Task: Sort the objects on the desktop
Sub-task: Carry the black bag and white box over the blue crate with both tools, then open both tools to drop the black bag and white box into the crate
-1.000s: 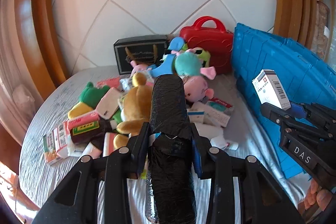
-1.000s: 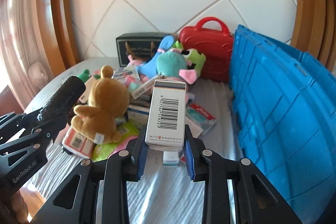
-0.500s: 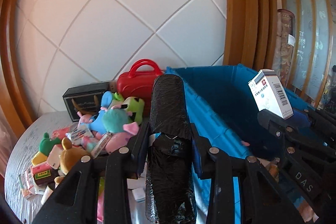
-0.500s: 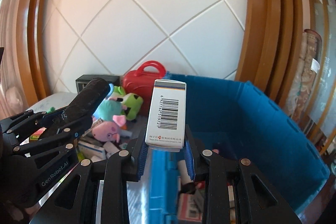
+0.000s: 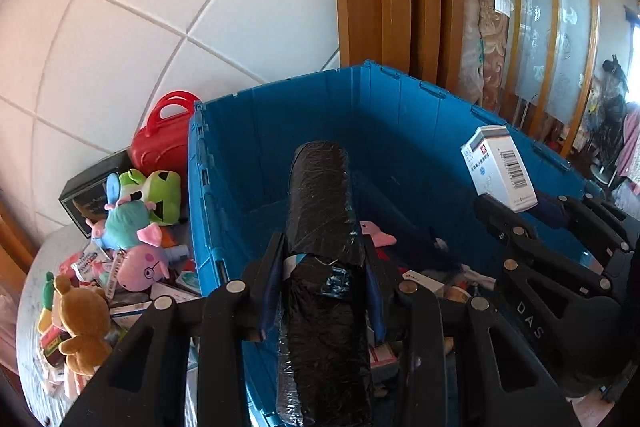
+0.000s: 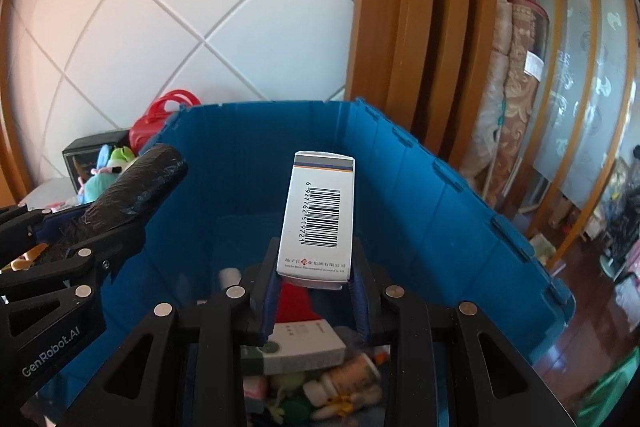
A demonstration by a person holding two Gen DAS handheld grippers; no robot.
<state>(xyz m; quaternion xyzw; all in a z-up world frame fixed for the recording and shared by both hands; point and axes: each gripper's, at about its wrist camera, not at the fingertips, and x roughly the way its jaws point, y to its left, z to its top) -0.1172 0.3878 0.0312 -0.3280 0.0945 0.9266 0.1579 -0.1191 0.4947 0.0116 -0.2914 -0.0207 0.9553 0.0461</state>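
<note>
Over the open blue plastic crate (image 6: 460, 203) I am holding both loads: my left gripper (image 5: 322, 283) is pinching a black film-wrapped cylinder (image 5: 320, 195), my right gripper (image 6: 314, 291) a white barcoded carton (image 6: 316, 219). Releasing them together is risking a collision between the two, or the cylinder bouncing off the near rim.

Bright daylight, heavy fisheye bend in both of my wrist views.

Sun came in from my right, through the frosted glass panels (image 5: 560, 27), and the tiled wall (image 6: 180, 7) glowed warm pink toward its left edge. The blue bin (image 5: 400, 131) held deep shadow inside. Straight door frames curved hard near the black corner vignette. The bin's contents under my right tongs looked soft and blurred.
</note>
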